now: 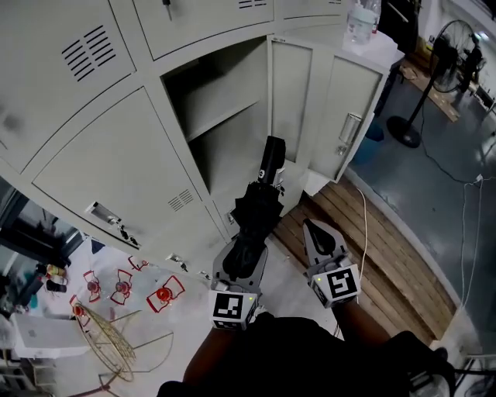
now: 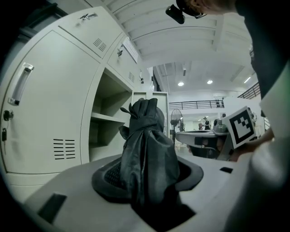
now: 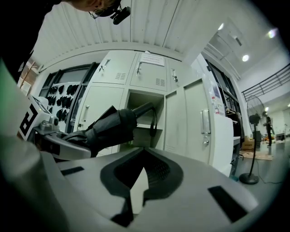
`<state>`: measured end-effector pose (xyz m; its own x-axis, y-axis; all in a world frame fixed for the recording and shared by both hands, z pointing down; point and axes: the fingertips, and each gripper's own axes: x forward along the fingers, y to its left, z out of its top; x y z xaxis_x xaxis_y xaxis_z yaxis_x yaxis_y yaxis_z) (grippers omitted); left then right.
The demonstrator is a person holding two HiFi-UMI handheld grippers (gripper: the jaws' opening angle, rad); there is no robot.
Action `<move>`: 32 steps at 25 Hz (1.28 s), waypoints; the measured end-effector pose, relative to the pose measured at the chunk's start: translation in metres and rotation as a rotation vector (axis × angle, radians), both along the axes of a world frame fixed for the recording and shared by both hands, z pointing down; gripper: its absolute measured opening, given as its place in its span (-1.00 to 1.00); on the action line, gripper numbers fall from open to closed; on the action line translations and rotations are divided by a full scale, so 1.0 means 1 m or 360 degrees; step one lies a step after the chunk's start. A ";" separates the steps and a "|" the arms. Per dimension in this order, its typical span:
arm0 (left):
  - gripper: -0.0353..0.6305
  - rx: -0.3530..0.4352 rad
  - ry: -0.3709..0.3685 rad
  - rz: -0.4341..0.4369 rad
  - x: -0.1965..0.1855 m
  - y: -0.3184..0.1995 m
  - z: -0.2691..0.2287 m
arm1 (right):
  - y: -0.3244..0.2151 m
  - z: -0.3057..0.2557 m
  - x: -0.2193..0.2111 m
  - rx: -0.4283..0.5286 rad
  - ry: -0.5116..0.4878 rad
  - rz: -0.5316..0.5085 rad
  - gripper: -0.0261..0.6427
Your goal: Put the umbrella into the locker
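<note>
My left gripper (image 1: 246,254) is shut on a folded black umbrella (image 1: 260,203). The umbrella's handle end points toward the open locker compartment (image 1: 225,132), just outside its opening. In the left gripper view the umbrella's dark fabric (image 2: 147,149) fills the space between the jaws of the left gripper (image 2: 147,179), and the locker's shelf (image 2: 108,118) lies ahead to the left. My right gripper (image 1: 314,229) hovers to the right of the umbrella, shut and empty. In the right gripper view the right gripper (image 3: 144,171) has its pads meeting at the tips, with the umbrella (image 3: 111,128) to its left.
The locker door (image 1: 341,116) stands swung open to the right. A water bottle (image 1: 361,20) stands on the low cabinet beyond it. Wooden floor boards (image 1: 387,256) run under my right side. A wire rack (image 1: 108,337) and red items (image 1: 163,295) lie at lower left. A standing fan (image 1: 453,46) is at the far right.
</note>
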<state>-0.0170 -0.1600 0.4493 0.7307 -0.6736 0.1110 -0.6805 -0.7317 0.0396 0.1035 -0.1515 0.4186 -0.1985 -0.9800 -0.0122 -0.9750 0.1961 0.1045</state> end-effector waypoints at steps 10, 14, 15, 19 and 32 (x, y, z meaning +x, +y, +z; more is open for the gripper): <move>-0.20 -0.0123 -0.0089 -0.0099 -0.017 -0.051 0.030 | -0.071 -0.008 -0.017 0.0042 0.0023 -0.0083 -0.93; -0.20 -0.0169 -0.0072 -0.0153 -0.021 -0.065 0.041 | -0.089 -0.018 -0.016 0.0082 0.0021 -0.0110 -0.93; -0.20 -0.0179 -0.0075 -0.0163 -0.021 -0.068 0.043 | -0.093 -0.019 -0.014 0.0086 0.0018 -0.0114 -0.93; -0.21 -0.0230 -0.0067 -0.0221 -0.011 -0.084 0.049 | -0.113 -0.018 -0.004 0.0082 0.0003 -0.0154 -0.93; -0.21 -0.0343 -0.0140 -0.0591 0.009 -0.141 0.071 | -0.161 -0.012 0.002 0.0042 0.0008 -0.0582 -0.93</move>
<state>-0.0080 -0.3014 0.5200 0.4248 -0.8436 0.3286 -0.9035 -0.4181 0.0946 0.1055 -0.3126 0.4066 -0.5359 -0.8436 -0.0348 -0.8403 0.5289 0.1191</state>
